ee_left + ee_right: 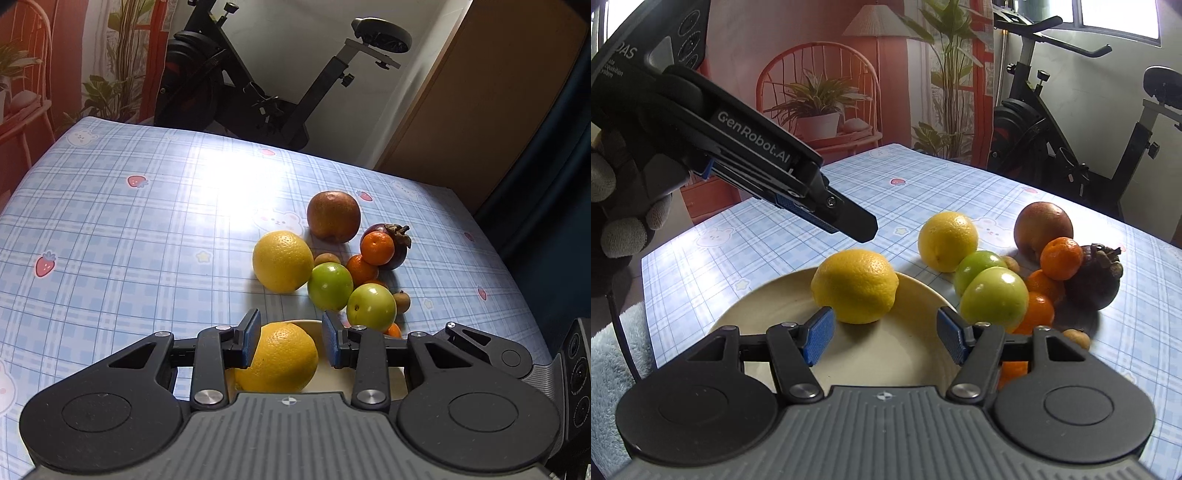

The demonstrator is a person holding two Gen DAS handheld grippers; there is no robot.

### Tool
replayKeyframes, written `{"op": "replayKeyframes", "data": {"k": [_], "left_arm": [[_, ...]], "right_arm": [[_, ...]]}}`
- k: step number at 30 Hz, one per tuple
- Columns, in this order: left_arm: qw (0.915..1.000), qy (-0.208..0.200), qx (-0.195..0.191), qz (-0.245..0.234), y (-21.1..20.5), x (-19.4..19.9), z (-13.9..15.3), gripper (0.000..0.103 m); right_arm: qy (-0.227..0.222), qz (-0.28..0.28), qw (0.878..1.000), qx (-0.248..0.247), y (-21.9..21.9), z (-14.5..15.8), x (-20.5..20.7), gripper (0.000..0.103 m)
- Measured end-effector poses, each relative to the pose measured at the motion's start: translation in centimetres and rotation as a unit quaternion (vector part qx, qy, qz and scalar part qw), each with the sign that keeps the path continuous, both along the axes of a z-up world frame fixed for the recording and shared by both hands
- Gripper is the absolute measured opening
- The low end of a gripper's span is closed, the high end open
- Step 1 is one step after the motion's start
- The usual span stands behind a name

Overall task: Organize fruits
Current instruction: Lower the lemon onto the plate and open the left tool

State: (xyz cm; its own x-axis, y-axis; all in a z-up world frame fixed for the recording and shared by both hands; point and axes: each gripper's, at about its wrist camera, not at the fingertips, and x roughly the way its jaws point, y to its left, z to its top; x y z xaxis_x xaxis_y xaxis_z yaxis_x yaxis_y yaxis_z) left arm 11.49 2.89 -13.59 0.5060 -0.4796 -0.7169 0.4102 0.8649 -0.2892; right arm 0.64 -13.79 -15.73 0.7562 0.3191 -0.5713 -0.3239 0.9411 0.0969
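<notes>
A yellow citrus fruit rests on a cream plate. My left gripper is open, its blue pads either side of that fruit, and hovers just above it. My right gripper is open and empty over the plate's near side. Beside the plate lie a second yellow citrus, two green apples, a red apple, small oranges, a dark mangosteen and small brown fruits.
The table has a blue checked cloth. An exercise bike stands behind it, with a wooden door to the right. A rattan chair with plants stands at the back. A fluffy blue cloth lies at the table's left edge.
</notes>
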Motion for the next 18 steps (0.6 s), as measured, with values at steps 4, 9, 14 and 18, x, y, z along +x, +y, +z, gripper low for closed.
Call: {"op": "replayKeyframes", "data": {"k": [4, 9, 14, 18], "left_arm": [[1.0, 0.0, -0.006, -0.005, -1.1, 0.0, 0.0, 0.038], [0.9998, 0.013, -0.009, -0.009, -2.2, 0.2, -0.3, 0.038], [0.9996, 0.013, -0.001, -0.027, -3.7, 0.6, -0.2, 0.037], [0.9991, 0.02, 0.001, -0.037, -5.3, 1.3, -0.2, 0.037]], "right_arm": [[-0.012, -0.035, 0.999, 0.01, -2.2, 0.9, -0.7, 0.064], [-0.005, -0.068, 0.997, 0.018, -4.1, 0.7, -0.8, 0.062], [0.001, -0.077, 0.997, 0.029, -5.0, 0.2, -0.5, 0.06], [0.006, -0.077, 0.996, 0.045, -5.2, -0.3, -0.2, 0.058]]}}
